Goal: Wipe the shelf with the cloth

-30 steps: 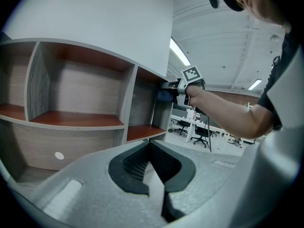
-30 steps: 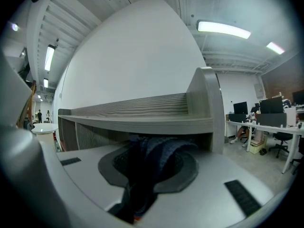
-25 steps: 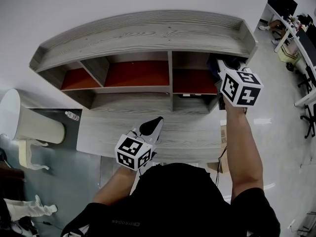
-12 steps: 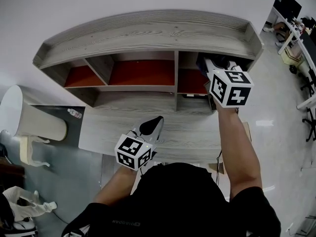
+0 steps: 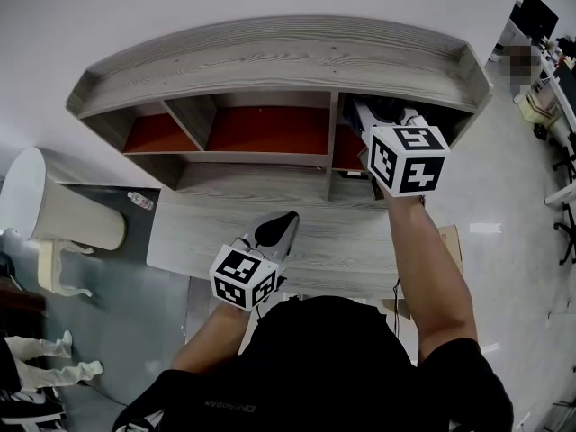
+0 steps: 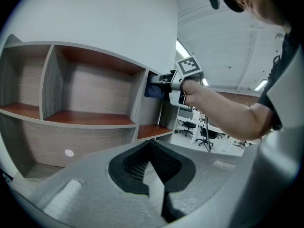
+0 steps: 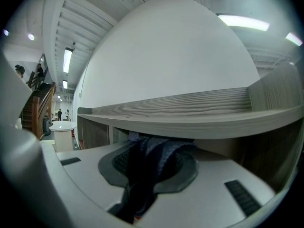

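A grey wooden shelf unit (image 5: 270, 61) with red-brown boards stands on a grey desk (image 5: 351, 241). My right gripper (image 5: 376, 113) reaches into the upper right compartment, just under the top board (image 7: 199, 113), and is shut on a dark blue cloth (image 7: 154, 156). In the left gripper view the cloth (image 6: 153, 89) shows at the compartment's left wall, ahead of the right gripper (image 6: 166, 82). My left gripper (image 5: 286, 220) hovers low over the desk's front, shut with nothing between its jaws (image 6: 151, 144).
A white round stand (image 5: 54, 214) sits left of the desk, with a small bottle (image 5: 137, 201) on a dark surface beside it. A cardboard box (image 5: 447, 237) lies under the desk's right end. Office desks and chairs (image 5: 558, 106) fill the far right.
My right gripper has slid left along the upper right compartment with the cloth. The left gripper has stayed where it was.
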Demonstrator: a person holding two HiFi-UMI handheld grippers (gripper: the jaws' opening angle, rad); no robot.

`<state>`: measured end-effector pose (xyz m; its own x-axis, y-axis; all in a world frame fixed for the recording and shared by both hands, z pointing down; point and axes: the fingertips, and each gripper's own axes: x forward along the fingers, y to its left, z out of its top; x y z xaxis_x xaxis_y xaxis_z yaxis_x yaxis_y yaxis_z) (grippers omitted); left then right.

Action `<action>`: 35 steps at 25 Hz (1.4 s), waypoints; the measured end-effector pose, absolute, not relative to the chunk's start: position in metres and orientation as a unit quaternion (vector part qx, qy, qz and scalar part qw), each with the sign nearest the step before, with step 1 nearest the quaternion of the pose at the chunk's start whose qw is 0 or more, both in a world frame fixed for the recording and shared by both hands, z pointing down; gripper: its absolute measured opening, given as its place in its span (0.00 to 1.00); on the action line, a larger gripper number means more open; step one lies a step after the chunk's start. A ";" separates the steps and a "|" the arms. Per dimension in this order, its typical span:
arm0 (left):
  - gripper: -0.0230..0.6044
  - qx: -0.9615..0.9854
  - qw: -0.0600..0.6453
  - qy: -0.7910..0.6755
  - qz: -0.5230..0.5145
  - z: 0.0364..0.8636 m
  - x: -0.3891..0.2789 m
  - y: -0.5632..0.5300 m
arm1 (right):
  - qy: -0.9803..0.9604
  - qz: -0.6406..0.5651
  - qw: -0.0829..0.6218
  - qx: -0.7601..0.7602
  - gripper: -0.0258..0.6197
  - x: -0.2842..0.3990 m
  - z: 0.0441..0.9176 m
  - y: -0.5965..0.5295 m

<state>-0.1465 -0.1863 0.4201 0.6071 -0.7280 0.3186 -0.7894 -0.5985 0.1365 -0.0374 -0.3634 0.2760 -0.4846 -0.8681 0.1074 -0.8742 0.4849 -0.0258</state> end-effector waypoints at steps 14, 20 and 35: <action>0.05 0.881 0.135 -0.438 0.115 0.422 -0.156 -0.190 | -0.863 0.020 0.032 0.504 0.18 -0.060 0.275 -0.363; 0.05 0.883 0.135 -0.434 0.116 0.423 -0.151 -0.193 | -0.870 0.016 0.020 0.492 0.19 -0.061 0.274 -0.363; 0.05 0.877 0.136 -0.444 0.121 0.423 -0.152 -0.189 | -0.869 -0.037 0.052 0.491 0.19 -0.061 0.314 -0.393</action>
